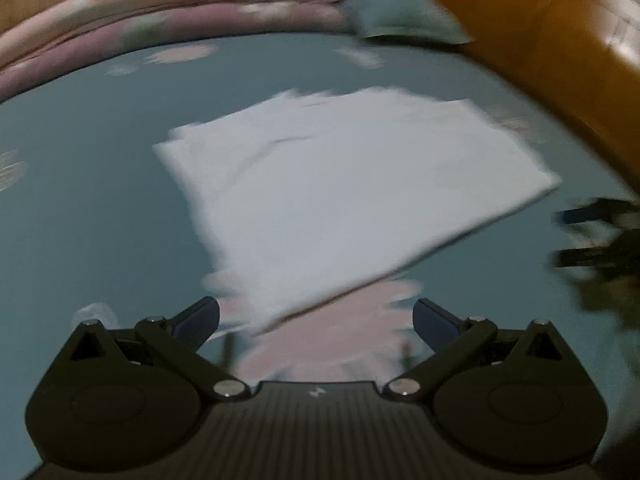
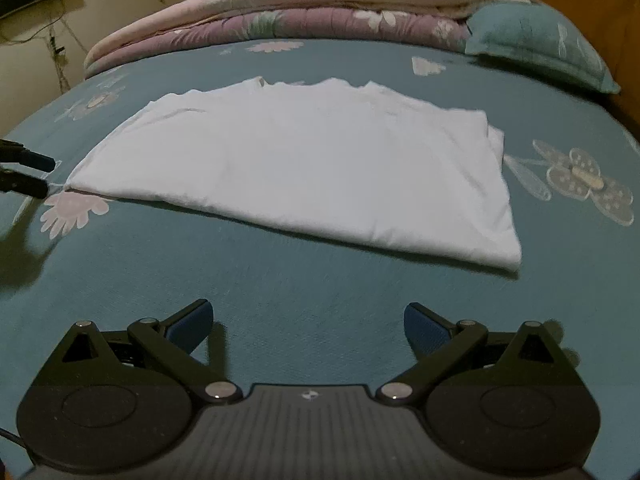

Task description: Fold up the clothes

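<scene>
The teal flowered bed (image 2: 280, 280) carries a folded white garment (image 2: 304, 168) lying flat at its middle. Only the right view sharply shows the stacked quilts (image 2: 304, 4) and pillow (image 2: 536, 44); the left view is blurred. Both the left tool (image 1: 316, 320) and right tool (image 2: 306, 322) gape wide, holding nothing.
</scene>
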Demonstrator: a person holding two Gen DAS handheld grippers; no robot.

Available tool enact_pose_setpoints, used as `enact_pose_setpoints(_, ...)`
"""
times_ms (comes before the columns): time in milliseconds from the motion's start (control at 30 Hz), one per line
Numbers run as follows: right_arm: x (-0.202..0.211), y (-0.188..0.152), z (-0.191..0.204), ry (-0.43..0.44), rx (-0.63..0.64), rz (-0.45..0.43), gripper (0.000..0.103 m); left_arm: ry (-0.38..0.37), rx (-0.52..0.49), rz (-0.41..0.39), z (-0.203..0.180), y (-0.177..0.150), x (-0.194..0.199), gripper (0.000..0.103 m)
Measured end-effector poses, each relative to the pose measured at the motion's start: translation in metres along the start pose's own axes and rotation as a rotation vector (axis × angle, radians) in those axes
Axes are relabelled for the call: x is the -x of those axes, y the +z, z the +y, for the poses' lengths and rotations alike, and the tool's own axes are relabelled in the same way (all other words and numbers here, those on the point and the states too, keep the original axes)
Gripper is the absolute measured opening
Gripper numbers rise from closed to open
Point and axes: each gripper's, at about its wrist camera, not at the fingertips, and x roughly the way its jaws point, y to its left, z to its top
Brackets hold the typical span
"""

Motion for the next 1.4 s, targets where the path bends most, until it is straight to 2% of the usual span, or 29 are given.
enact_pose_setpoints(33, -0.002, -0.001, 0.002, -0.009, 0.006, -0.001, 0.103, -0.031, -0.021, 0.005, -0.007, 0.002, -0.007, 0.102)
enact_pose_setpoints(67, -0.002, -0.001, 0.004, -0.018, 0.017, -0.002, 0.103, -0.031, -0.034, 0.029, -0.010, 0.003, -0.016, 0.102)
enact_pose_setpoints(133, -0.003, -0.003, 0.007, -0.030, 0.032, -0.003, 0.103, 0.038, -0.043, 0.097, -0.011, 0.001, -0.036, 0.102)
enact_pose_setpoints(167, -0.002, -0.004, 0.007, -0.030, 0.035, -0.004, 0.103, 0.047, -0.047, 0.102, -0.009, -0.001, -0.037, 0.102)
enact_pose_setpoints(233, -0.001, -0.006, 0.005, -0.027, 0.036, -0.003, 0.103, 0.061, -0.046, 0.106, -0.006, -0.002, -0.031, 0.102)
enact_pose_setpoints(333, -0.001, -0.009, 0.002, -0.021, 0.036, -0.004, 0.103, 0.169, -0.026, 0.161, 0.002, -0.009, -0.021, 0.102)
enact_pose_setpoints(433, -0.003, -0.008, 0.005, -0.038, 0.053, 0.006, 0.103, 0.150, -0.019, 0.089, 0.000, -0.011, 0.001, 0.102)
enact_pose_setpoints(500, -0.004, -0.005, 0.006, -0.044, 0.059, 0.028, 0.103, 0.192, -0.115, 0.028, -0.017, -0.006, 0.008, 0.102)
enact_pose_setpoints(600, -0.004, 0.007, 0.009, -0.052, 0.083, 0.088, 0.103, 0.323, -0.372, -0.008, -0.053, -0.001, -0.004, 0.102)
enact_pose_setpoints(667, -0.001, 0.015, 0.015, -0.079, 0.150, 0.085, 0.103, 0.408, -0.576, -0.020, -0.079, 0.003, -0.023, 0.102)
enact_pose_setpoints(767, 0.003, 0.025, 0.034, -0.190, 0.375, 0.010, 0.103, 0.469, -0.815, -0.013, -0.108, -0.003, -0.048, 0.102)
enact_pose_setpoints(867, -0.006, 0.029, 0.052, -0.278, 0.620, -0.019, 0.103, 0.497, -0.952, 0.013, -0.123, -0.010, -0.069, 0.102)
enact_pose_setpoints(933, -0.019, 0.027, 0.062, -0.345, 0.772, -0.009, 0.103, 0.526, -1.021, 0.012, -0.128, -0.014, -0.077, 0.102)
enact_pose_setpoints(1000, -0.035, 0.020, 0.071, -0.420, 0.924, 0.015, 0.103, 0.531, -1.043, 0.019, -0.130, -0.013, -0.079, 0.102)
enact_pose_setpoints(1100, -0.045, 0.013, 0.082, -0.453, 1.053, 0.006, 0.103, 0.535, -1.065, 0.028, -0.131, -0.010, -0.082, 0.103)
enact_pose_setpoints(1233, -0.052, 0.017, 0.093, -0.426, 1.078, -0.026, 0.103, 0.543, -1.095, 0.015, -0.140, -0.003, -0.098, 0.102)
enact_pose_setpoints(1400, -0.060, 0.026, 0.102, -0.393, 1.083, -0.069, 0.103, 0.501, -1.100, -0.030, -0.158, 0.012, -0.117, 0.102)
